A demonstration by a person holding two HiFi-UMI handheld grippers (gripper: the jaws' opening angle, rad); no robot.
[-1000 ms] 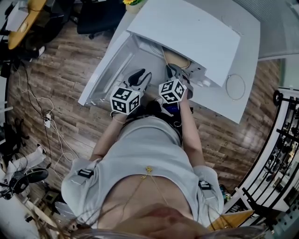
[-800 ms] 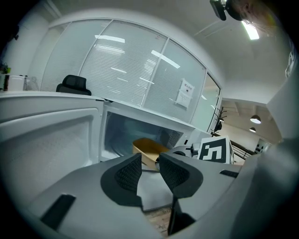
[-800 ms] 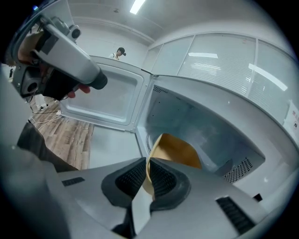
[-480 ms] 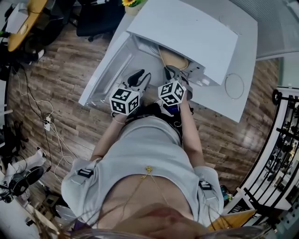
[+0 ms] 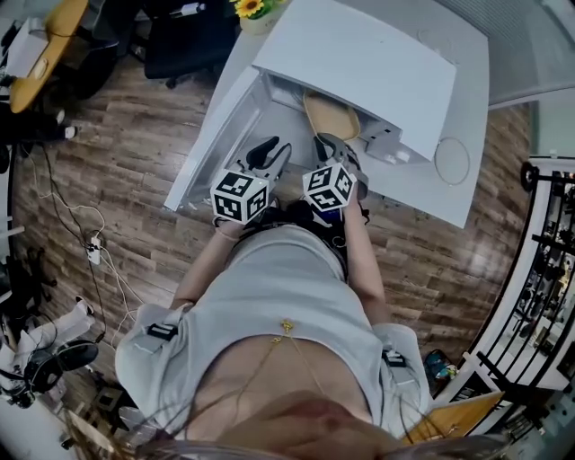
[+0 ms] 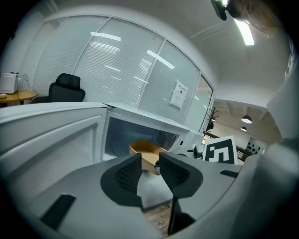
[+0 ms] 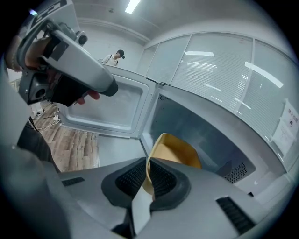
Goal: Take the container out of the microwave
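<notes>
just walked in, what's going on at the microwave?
A person with a handheld claw in each hand is taking a tan container out of the open microwave. The right claw is shut on the container's near rim. The container sits at the mouth of the cavity, not yet clear of it. The left claw is open and empty, held in front of the opening. The door stands wide open on the left.

Your white table [image 5: 422,193] holds: one white microwave [image 5: 359,63], door open; one thin ring [image 5: 452,162] beside it; potted yellow flowers [image 5: 250,9] at a corner.
</notes>
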